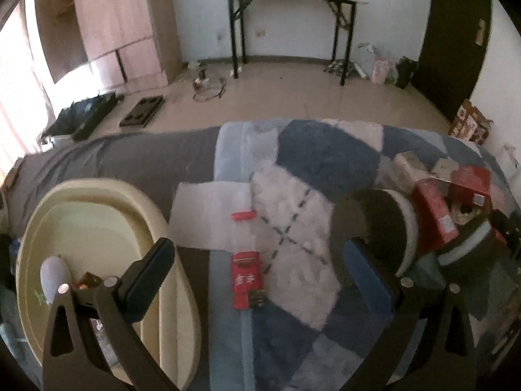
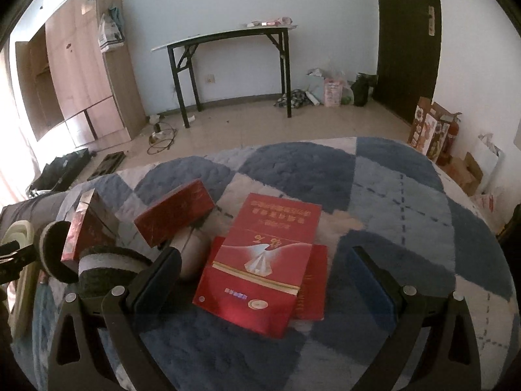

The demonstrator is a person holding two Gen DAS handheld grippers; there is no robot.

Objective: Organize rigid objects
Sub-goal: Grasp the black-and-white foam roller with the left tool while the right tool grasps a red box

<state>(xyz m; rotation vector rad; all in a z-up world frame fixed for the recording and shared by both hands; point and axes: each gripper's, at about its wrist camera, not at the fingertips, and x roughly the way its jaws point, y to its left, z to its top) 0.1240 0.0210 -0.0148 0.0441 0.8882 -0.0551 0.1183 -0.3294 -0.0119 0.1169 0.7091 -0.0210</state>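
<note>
In the left wrist view a clear plastic bottle [image 1: 246, 254] with a red cap and red label lies on the checked blanket, between the wide-open fingers of my left gripper [image 1: 257, 267]. A cream basin [image 1: 97, 224] at the left holds a few small items. A round black-and-white pad [image 1: 387, 231] and red boxes [image 1: 436, 211] lie at the right. In the right wrist view my right gripper [image 2: 263, 273] stands open above a large flat red box [image 2: 260, 260]. Another red box [image 2: 176, 211] and a reddish carton [image 2: 81, 231] lie to its left.
The bed's far edge drops to a tiled floor. A black folding table [image 2: 234, 62] stands at the back wall, a wooden wardrobe [image 2: 78, 65] at the left, a dark door [image 2: 407, 39] at the right. Bags and cartons [image 2: 433, 130] line the right wall.
</note>
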